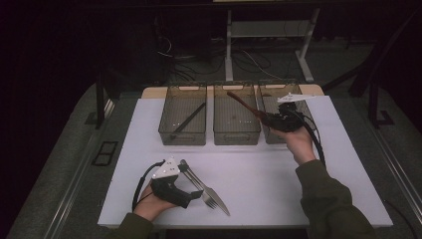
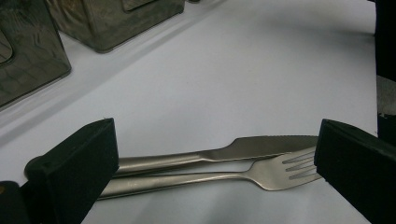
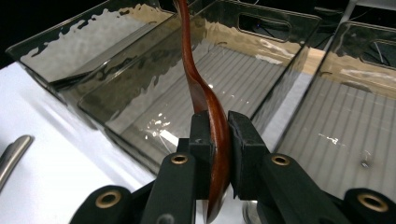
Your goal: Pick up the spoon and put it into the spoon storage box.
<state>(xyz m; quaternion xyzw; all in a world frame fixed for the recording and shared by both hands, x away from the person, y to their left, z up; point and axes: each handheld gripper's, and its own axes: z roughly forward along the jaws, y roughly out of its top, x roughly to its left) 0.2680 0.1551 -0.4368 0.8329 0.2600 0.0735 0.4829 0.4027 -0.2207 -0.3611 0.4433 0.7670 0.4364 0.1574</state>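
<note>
My right gripper (image 1: 265, 118) is shut on the bowl end of a brown wooden spoon (image 1: 243, 101), held above the front of the middle bin (image 1: 236, 135) and right bin (image 1: 293, 90). In the right gripper view the pads clamp the spoon (image 3: 196, 79), whose handle rises away over the middle bin (image 3: 261, 60). My left gripper (image 1: 191, 179) rests near the table's front edge, open. A steel knife (image 2: 261, 145) and fork (image 2: 275, 170) lie side by side on the white table between its pads (image 2: 79, 154), untouched.
Three dark see-through bins stand in a row at the back of the white tabletop (image 1: 259, 169). The left bin (image 1: 182, 135) holds a black stick (image 1: 188, 119). Dark floor, cables and table legs lie beyond.
</note>
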